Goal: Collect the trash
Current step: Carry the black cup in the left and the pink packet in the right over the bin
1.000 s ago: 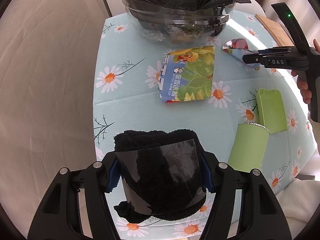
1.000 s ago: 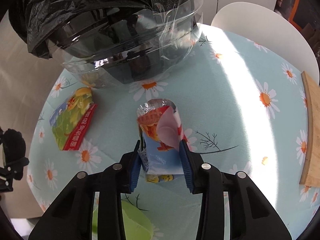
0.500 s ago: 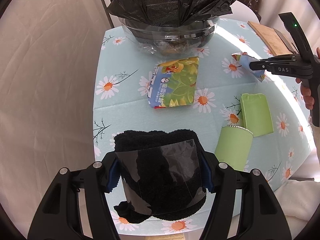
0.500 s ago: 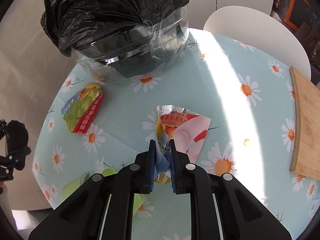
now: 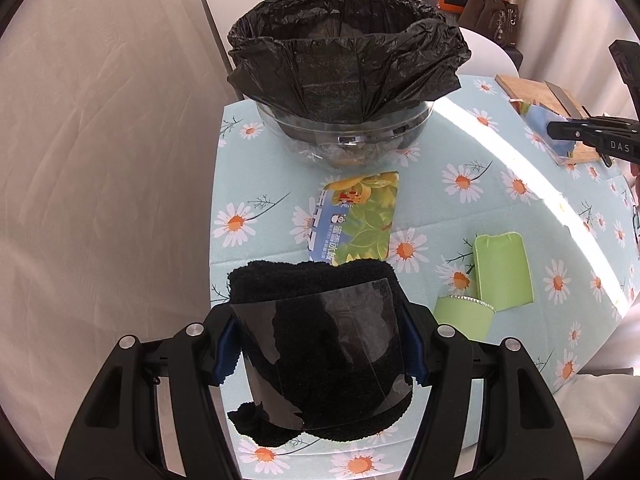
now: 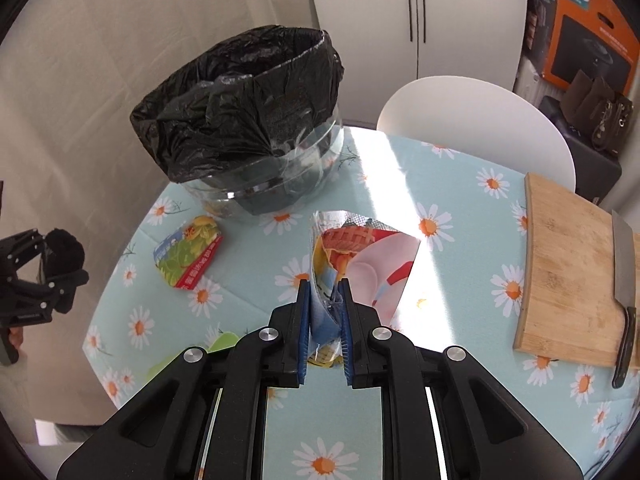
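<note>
My right gripper (image 6: pixel 324 292) is shut on a crumpled snack wrapper (image 6: pixel 360 256) and holds it above the table, right of the bin. The bin (image 6: pixel 248 136) is a clear bowl lined with a black bag, at the table's far side; it also shows in the left wrist view (image 5: pixel 344 76). My left gripper (image 5: pixel 320 344) is shut on a black fluffy cloth in a clear plastic sleeve (image 5: pixel 320 344), held above the near table edge. A green and blue snack packet (image 5: pixel 356 216) lies flat on the table between the cloth and the bin. The right gripper (image 5: pixel 560 130) shows at the right of the left wrist view.
A green cup (image 5: pixel 464 316) and a green flat lid (image 5: pixel 504 272) sit at the near right. A wooden cutting board (image 6: pixel 568 268) with a knife (image 6: pixel 624 300) lies on the right side. A white chair (image 6: pixel 472 132) stands behind the daisy tablecloth (image 6: pixel 400 184).
My right gripper closed on the wrapper and lifted it off the table. Both grippers rose and drew back from the bin; the left still holds the cloth.
</note>
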Tool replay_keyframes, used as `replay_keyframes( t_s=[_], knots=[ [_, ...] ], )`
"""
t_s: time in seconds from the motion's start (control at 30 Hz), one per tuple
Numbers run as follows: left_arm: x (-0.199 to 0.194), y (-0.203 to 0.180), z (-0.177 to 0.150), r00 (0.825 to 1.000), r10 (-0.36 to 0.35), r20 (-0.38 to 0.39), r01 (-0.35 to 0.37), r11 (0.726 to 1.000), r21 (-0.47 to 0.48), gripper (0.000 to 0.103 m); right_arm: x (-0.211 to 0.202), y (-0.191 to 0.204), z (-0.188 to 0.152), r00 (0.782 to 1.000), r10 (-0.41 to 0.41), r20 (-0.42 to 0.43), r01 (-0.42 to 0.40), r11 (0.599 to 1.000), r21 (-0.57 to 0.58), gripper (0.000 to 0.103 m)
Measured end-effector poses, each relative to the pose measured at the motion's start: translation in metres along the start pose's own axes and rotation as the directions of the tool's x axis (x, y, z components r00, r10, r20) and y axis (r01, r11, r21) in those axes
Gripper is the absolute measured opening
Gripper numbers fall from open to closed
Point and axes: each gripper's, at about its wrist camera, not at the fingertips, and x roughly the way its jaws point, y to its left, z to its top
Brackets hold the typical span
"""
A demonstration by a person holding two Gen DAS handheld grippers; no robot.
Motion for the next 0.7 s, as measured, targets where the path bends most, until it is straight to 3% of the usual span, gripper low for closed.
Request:
replay_keyframes(
  t_s=[0.17,0.43,0.7],
  knots=[
    [-0.017,0.009,0.029,0.998,0.006,0.059,-0.006,1.0,0.004,0.064,-0.036,0.002,0.025,0.995,-0.024,0.097,0.027,0.999,-0.036,0.013],
    [-0.038,0.022,0.082,0.991,-0.008,0.131,0.002,0.999,0.044,0.064,-0.067,0.011,0.07,0.981,-0.052,0.185,0.069,0.993,-0.091,0.013],
    [-0.027,0.033,0.134,0.987,-0.02,0.157,0.006,0.996,0.087,0.064,-0.071,0.036,0.107,0.971,0.039,0.236,-0.01,0.993,-0.12,0.013]
  ],
)
